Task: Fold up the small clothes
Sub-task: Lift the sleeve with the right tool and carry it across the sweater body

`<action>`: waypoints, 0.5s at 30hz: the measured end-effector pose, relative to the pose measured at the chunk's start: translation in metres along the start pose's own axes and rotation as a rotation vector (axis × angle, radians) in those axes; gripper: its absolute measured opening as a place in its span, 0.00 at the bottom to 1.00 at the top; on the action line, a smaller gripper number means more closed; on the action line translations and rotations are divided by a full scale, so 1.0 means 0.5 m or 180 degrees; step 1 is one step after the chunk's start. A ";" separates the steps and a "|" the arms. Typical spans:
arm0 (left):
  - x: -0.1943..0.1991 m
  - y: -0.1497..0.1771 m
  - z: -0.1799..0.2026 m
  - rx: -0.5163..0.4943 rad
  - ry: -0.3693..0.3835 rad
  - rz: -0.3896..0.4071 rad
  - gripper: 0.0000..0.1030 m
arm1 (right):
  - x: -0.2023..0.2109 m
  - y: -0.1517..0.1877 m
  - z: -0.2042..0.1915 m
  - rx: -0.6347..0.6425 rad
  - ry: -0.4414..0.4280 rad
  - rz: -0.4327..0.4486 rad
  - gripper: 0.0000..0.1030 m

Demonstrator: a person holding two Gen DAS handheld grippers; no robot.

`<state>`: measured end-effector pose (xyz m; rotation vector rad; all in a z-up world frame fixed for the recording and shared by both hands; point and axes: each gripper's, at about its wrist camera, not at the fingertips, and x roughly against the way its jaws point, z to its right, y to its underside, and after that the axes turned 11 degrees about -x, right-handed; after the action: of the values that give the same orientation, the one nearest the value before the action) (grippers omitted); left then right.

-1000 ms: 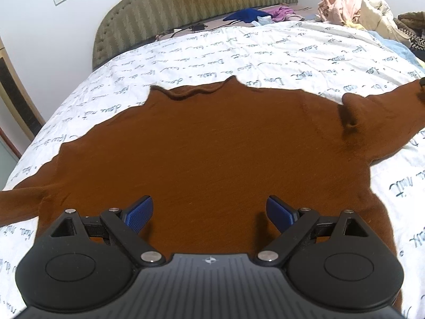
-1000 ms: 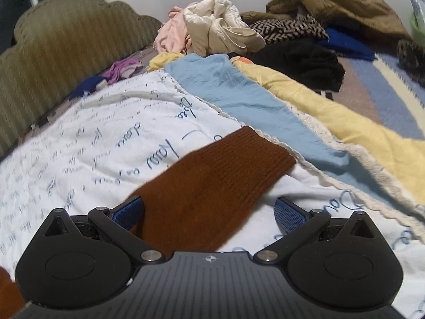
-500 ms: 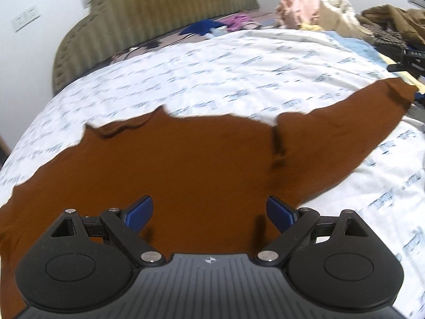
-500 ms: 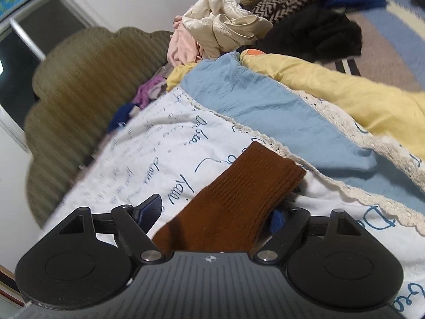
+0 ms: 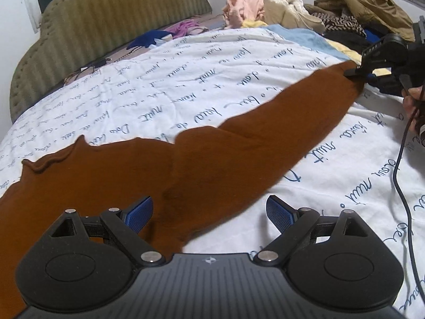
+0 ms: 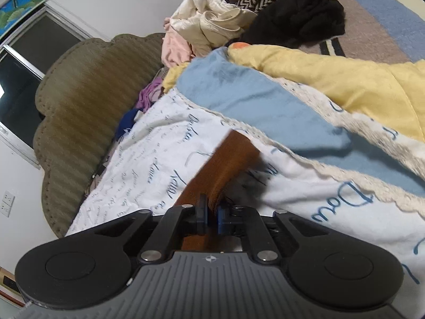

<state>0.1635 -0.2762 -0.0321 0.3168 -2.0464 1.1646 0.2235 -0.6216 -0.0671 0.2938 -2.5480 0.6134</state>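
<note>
Left wrist view: left gripper (image 5: 209,212) gaped wide, gripping nothing, low centre of frame over the brown sweater (image 5: 106,186).
Sweater lay flat on the script-print bedsheet (image 5: 186,85), body at lower left, one sleeve (image 5: 292,122) stretching to upper right, where the right gripper (image 5: 357,73) pinched its cuff. Right wrist view: right gripper (image 6: 211,216) jaws were closing, nearly together, pads pressed on the sleeve cuff (image 6: 228,164) at centre frame; clothes pile (image 6: 212,18) at top.

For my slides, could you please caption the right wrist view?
Right gripper closing on the brown sleeve above the white bedspread.
</note>
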 end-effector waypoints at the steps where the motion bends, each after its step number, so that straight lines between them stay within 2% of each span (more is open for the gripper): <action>1: -0.004 -0.002 0.005 -0.0003 -0.0002 -0.0015 0.90 | 0.001 0.003 0.002 0.0016 -0.0013 0.0019 0.12; 7: -0.043 -0.008 0.011 0.0089 -0.0114 -0.0095 0.90 | 0.026 0.016 -0.016 0.0177 -0.0169 0.0108 0.12; 12: -0.072 -0.007 -0.002 0.0233 -0.0127 -0.0202 0.91 | 0.072 0.027 -0.081 0.0379 -0.0551 0.0141 0.11; 15: -0.057 -0.007 -0.018 0.0314 -0.0078 -0.0178 0.90 | 0.101 0.044 -0.140 0.0543 -0.0807 0.0116 0.11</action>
<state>0.1896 -0.2746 -0.0475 0.4357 -1.9919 1.2350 0.2028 -0.5733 0.0051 0.4083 -2.7511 0.8583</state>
